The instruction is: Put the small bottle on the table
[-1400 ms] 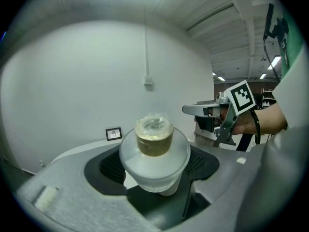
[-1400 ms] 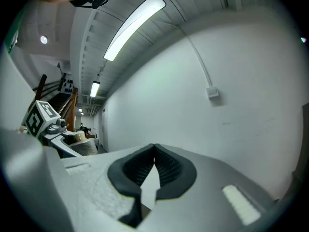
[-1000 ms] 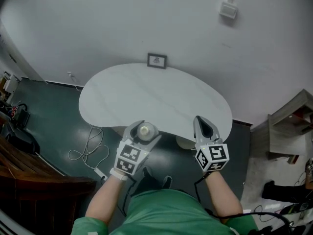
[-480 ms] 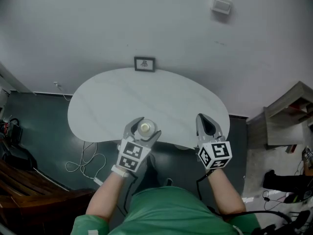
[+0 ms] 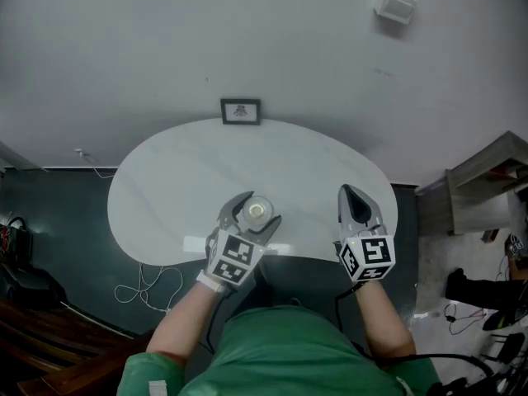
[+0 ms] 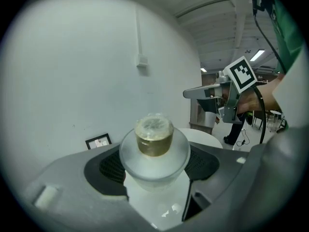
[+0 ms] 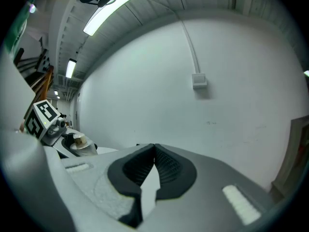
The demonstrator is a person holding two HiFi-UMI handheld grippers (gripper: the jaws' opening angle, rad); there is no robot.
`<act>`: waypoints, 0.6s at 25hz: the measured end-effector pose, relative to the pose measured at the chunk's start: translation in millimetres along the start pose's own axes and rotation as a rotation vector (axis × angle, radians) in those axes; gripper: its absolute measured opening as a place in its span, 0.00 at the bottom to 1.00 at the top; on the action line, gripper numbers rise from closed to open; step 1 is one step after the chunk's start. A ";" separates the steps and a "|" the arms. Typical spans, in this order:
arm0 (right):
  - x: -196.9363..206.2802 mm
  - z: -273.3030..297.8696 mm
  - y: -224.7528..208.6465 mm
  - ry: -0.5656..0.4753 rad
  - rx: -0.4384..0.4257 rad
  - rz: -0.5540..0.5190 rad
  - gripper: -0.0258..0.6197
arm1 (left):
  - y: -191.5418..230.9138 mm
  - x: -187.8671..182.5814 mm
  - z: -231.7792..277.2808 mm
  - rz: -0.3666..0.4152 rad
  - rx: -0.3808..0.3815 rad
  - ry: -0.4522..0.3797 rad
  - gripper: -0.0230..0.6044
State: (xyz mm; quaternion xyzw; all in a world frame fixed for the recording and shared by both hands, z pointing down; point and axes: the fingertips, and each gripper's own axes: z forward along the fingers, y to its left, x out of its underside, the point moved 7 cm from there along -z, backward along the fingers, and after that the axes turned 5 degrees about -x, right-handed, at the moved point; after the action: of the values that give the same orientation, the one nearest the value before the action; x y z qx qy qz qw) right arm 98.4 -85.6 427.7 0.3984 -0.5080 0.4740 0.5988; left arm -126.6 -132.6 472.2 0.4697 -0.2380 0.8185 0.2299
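In the head view, the left tongs (image 5: 257, 207) are squeezing the bottle (image 5: 258, 212) between their jaws. The bottle is standing upright, with its cap facing up. It is hanging over the table (image 5: 181, 188), over the edge closest to the person. I cannot tell if it is touching the table top. The right tongs (image 5: 352, 195) are hovering well to the right of the left tongs, with their tips pointing the same way. A frame (image 5: 240, 110) is leaning far past the tips of both tongs, at the far edge of the table.

In the left gripper view, the left tongs (image 6: 157, 164) are gripping the bottle (image 6: 154, 151) on both sides. Its brown cap (image 6: 153, 137) is sticking up above the jaws. The frame (image 6: 98, 141) is sitting past the left jaw. The right tongs (image 6: 195, 93) are floating off to the right, higher than the bottle.

In the right gripper view, the right tongs (image 7: 154, 151) are pinching their jaws together, and nothing is sitting between them. Far off to their left, the left tongs (image 7: 60, 144) are holding the bottle (image 7: 79, 141).
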 end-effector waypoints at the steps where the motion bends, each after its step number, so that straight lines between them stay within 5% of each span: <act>1: 0.6 6.3 -1.0 0.005 0.013 0.005 0.04 | 5.7 0.4 6.5 0.007 0.011 0.000 0.59; 15: 17.0 34.8 -31.6 0.050 0.132 0.044 0.04 | 30.8 3.6 88.6 0.054 0.115 -0.018 0.59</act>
State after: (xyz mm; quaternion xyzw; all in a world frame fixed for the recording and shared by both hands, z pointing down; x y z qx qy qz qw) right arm 121.7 -123.5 450.4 0.4140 -0.4691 0.5293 0.5730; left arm -88.2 -209.7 509.5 0.4827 -0.2053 0.8325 0.1782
